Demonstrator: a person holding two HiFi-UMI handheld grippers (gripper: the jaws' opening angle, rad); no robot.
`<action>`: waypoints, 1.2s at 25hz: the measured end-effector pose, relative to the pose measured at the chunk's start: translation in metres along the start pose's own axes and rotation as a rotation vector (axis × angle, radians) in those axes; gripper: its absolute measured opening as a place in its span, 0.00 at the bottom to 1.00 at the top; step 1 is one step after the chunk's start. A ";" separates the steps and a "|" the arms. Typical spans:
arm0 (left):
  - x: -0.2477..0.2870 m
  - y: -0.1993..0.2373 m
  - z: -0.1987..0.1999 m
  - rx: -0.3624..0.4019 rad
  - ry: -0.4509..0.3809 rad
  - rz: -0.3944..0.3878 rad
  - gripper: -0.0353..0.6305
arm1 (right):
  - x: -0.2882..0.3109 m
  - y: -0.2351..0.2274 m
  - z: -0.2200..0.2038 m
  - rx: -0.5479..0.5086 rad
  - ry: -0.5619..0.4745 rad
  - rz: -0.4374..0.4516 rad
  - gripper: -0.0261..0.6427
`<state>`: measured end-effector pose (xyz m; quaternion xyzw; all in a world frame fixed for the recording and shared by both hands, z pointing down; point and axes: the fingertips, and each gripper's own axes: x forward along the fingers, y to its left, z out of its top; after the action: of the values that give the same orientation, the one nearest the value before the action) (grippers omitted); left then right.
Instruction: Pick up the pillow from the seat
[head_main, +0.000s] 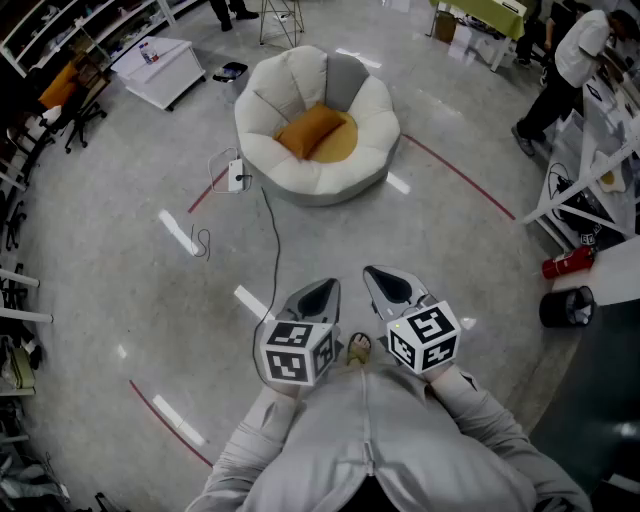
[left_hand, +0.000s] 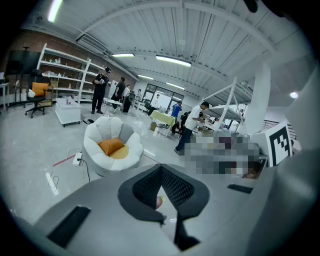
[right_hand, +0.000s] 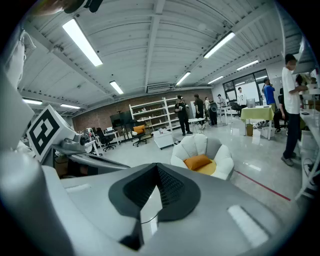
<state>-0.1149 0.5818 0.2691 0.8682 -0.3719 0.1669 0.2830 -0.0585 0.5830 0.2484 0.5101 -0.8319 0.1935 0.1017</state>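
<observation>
An orange pillow (head_main: 310, 130) lies in the hollow of a white petal-shaped seat (head_main: 300, 172) on the floor, well ahead of me. Both grippers are held close to my chest, far short of the seat. The left gripper (head_main: 318, 293) is shut with nothing in it, and the right gripper (head_main: 392, 283) beside it also looks shut and empty. In the left gripper view the pillow (left_hand: 111, 146) and seat (left_hand: 95, 145) sit up and left of the left gripper (left_hand: 161, 167). In the right gripper view the pillow (right_hand: 197, 161) and seat (right_hand: 226, 163) lie right of the right gripper (right_hand: 157, 167).
A power strip (head_main: 237, 177) with a black cable (head_main: 272, 240) trailing toward me lies left of the seat. A white cabinet (head_main: 160, 70) stands at the far left. A red fire extinguisher (head_main: 568, 263), a black bin (head_main: 567, 306) and a person (head_main: 570, 60) are at the right.
</observation>
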 end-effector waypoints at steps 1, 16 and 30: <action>-0.003 0.001 0.000 0.005 -0.005 0.006 0.06 | -0.002 0.004 -0.001 -0.005 -0.001 0.001 0.03; -0.015 -0.011 -0.005 0.027 -0.044 0.039 0.06 | -0.022 0.017 -0.013 -0.051 0.003 0.034 0.03; -0.005 -0.024 -0.003 0.019 -0.078 0.058 0.06 | -0.026 0.003 -0.013 -0.034 -0.014 0.060 0.03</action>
<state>-0.1008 0.6005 0.2600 0.8655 -0.4060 0.1446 0.2552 -0.0498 0.6107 0.2498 0.4844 -0.8506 0.1789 0.0985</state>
